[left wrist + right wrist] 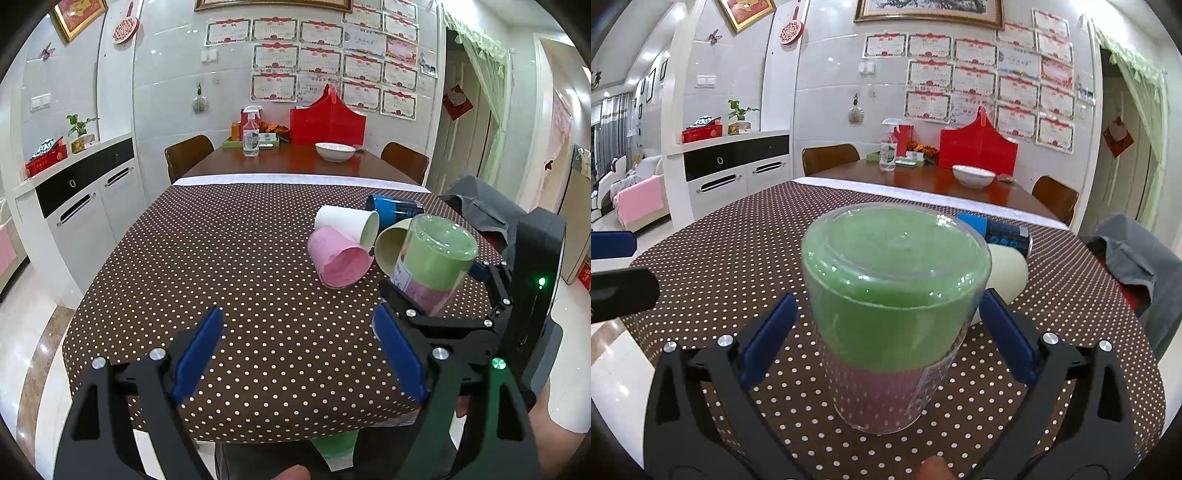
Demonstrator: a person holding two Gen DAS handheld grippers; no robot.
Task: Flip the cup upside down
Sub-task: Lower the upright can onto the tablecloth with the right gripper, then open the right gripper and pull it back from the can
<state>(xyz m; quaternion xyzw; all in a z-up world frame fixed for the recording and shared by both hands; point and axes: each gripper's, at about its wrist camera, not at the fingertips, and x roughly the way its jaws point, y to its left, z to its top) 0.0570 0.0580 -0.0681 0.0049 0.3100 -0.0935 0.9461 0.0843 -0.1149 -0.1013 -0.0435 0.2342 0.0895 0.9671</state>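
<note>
A clear plastic cup with a green and pink lining stands upside down on the polka-dot tablecloth, base up. My right gripper is open, its blue pads on either side of the cup with gaps. In the left wrist view the same cup stands at the right with the right gripper around it. My left gripper is open and empty over the cloth near the front edge. A pink cup, a white cup, a cream cup and a blue cup lie on their sides behind.
A grey garment hangs over a chair at the right. Beyond the cloth the wooden table holds a white bowl, a spray bottle and a red bag. A white cabinet stands at the left.
</note>
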